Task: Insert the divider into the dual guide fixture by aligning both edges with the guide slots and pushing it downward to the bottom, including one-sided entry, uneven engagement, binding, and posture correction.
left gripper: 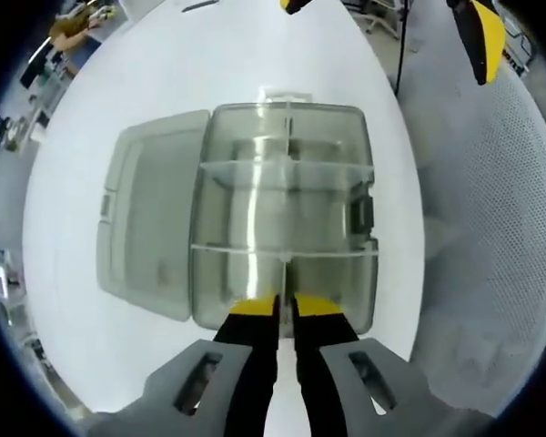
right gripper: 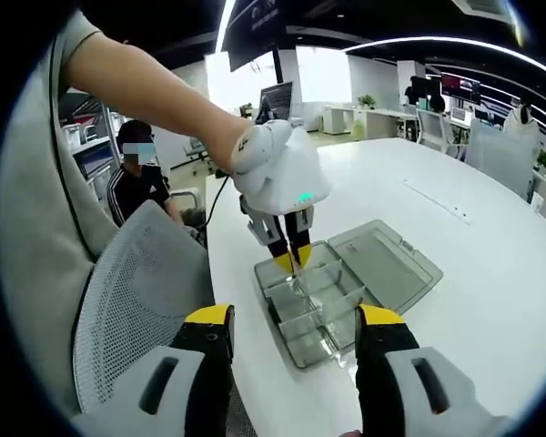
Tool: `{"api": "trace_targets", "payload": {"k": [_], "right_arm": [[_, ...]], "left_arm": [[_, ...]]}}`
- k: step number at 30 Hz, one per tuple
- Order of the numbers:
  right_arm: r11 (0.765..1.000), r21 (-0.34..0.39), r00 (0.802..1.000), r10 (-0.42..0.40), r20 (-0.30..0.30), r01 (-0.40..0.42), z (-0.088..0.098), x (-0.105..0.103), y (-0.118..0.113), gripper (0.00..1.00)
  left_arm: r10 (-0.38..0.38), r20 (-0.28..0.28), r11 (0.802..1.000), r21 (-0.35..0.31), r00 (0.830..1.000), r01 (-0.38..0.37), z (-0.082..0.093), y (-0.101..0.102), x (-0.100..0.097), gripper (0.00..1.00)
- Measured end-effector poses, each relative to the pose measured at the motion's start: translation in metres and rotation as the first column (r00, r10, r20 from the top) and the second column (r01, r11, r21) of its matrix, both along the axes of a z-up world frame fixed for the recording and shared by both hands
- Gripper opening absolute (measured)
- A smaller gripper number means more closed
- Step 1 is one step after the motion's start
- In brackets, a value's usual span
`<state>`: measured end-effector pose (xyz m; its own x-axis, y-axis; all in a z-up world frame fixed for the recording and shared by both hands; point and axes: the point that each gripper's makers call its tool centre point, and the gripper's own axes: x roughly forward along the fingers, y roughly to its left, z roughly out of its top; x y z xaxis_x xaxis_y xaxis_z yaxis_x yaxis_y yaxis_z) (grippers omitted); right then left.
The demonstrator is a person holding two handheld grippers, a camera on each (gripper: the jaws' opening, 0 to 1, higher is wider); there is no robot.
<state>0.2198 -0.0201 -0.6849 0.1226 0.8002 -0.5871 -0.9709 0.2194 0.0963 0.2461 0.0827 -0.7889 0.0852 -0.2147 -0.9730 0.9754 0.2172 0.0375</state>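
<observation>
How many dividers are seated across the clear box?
2 crosswise in the clear box: far divider, near divider. The left gripper grips a third, lengthwise divider; more may be hidden.

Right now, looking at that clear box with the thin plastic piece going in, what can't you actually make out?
- Left gripper view: the left gripper covers the divider's top edge.
- Both views: whether the divider has reached the bottom of the box; clear plastic blurs it.
- Right gripper view: the guide slots are too small; the right gripper holds nothing.

left gripper view looks close down into the box (left gripper: pixel 282 218); right gripper view faces it (right gripper: pixel 332 291) from farther back.
</observation>
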Motion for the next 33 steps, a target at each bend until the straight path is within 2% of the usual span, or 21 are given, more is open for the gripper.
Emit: {"api": "trace_targets", "payload": {"k": [4,18,33], "right_arm": [[1.0,-0.001,1.0,0.001,0.001,-0.001,0.0,0.0,0.0,0.5],[1.0,0.001,1.0,0.002,0.001,-0.002,0.0,-0.001,0.001,0.5],[1.0,-0.003,1.0,0.002,0.0,-0.002,-0.001,0.0,0.0,0.51]], "left_arm": [[0.02,0.02,1.0,-0.021,1.0,-0.02,0.004,-0.001,0.005,0.07],[0.032,0.026,0.999,-0.025,0.999,-0.032,0.004,0.001,0.005,0.08],[0.057,0.051,0.997,-0.063,0.997,-0.054,0.013,-0.002,0.006,0.13]]}}
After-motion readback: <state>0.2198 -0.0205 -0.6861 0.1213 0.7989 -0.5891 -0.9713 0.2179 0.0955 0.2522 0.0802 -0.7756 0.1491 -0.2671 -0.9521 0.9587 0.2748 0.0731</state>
